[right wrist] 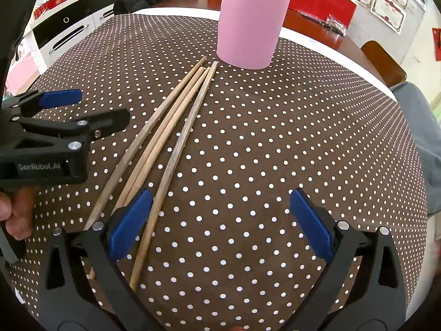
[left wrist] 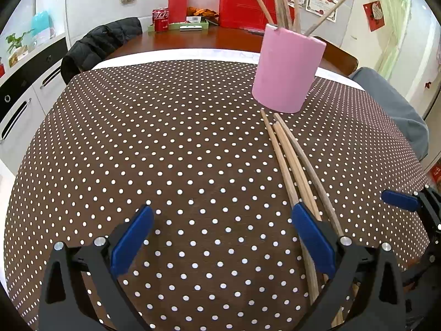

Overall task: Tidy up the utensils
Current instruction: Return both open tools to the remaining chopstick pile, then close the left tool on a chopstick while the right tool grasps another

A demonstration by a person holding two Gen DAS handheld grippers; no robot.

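Right under my right gripper point(right wrist: 220, 215), the loose chopsticks point(right wrist: 176, 127) lie flat on the dotted table point(right wrist: 275, 138), thick ends running beneath my inner blue pad at about 7 o'clock, thin ends fanning toward 12 o'clock. I count four in the right wrist view; they lie close alongside one another, converging at the far tips. Those tips stop just short of the pink cup point(right wrist: 249, 24), which stands upright at 12 o'clock with more sticks already poking out of its top.

Both my grippers are spread wide with nothing between the pads. My left gripper point(left wrist: 223, 237) hovers over bare cloth, the same chopsticks point(left wrist: 292, 162) passing under its right pad at 4 o'clock, the pink cup point(left wrist: 286, 71) up at 1 o'clock.

By my reading, the job is partway along: some sticks are in the cup, these few are not. I'm at the reach-and-pick step. Next I need to shift the right gripper toward 9 o'clock, straddle one stick, or the bundle, and close. Thin round sticks lying flat may roll or slip.
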